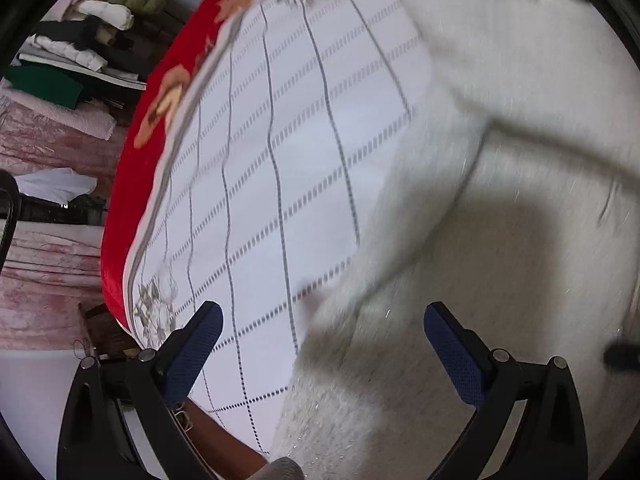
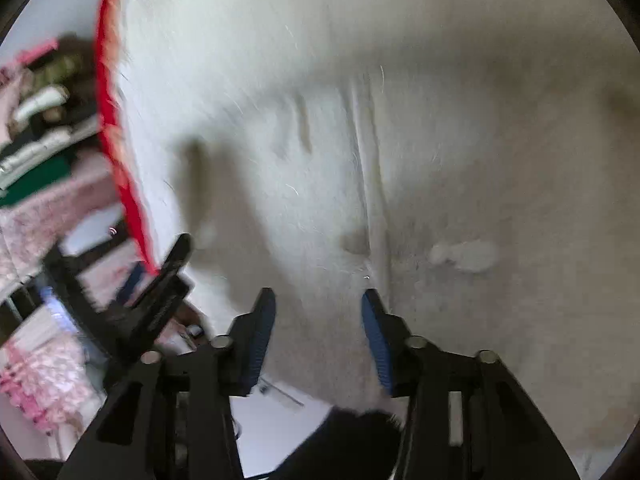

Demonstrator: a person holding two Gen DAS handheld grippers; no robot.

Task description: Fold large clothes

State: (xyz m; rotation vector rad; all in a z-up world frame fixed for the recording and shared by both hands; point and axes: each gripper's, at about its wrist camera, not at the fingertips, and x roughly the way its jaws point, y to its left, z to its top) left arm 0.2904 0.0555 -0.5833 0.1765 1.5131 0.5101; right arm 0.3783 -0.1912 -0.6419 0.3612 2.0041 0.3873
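Note:
A large fluffy white garment (image 1: 500, 208) lies spread on a bed with a white checked sheet (image 1: 280, 160). My left gripper (image 1: 322, 344) is open and empty, hovering just above the garment's lower left edge. In the right wrist view the same white garment (image 2: 400, 140) fills the frame, with a long seam running down its middle. My right gripper (image 2: 318, 316) is open and empty, close above the garment near its lower edge. The left gripper (image 2: 160, 284) shows as a dark blurred shape at the left of the right wrist view.
A red patterned blanket edge (image 1: 160, 92) borders the bed on the left. Beyond it are stacks of folded clothes (image 1: 92, 24) and pink bedding (image 1: 48, 140). A dark fluffy piece (image 2: 352, 436) lies under the right gripper. The right wrist view is motion-blurred.

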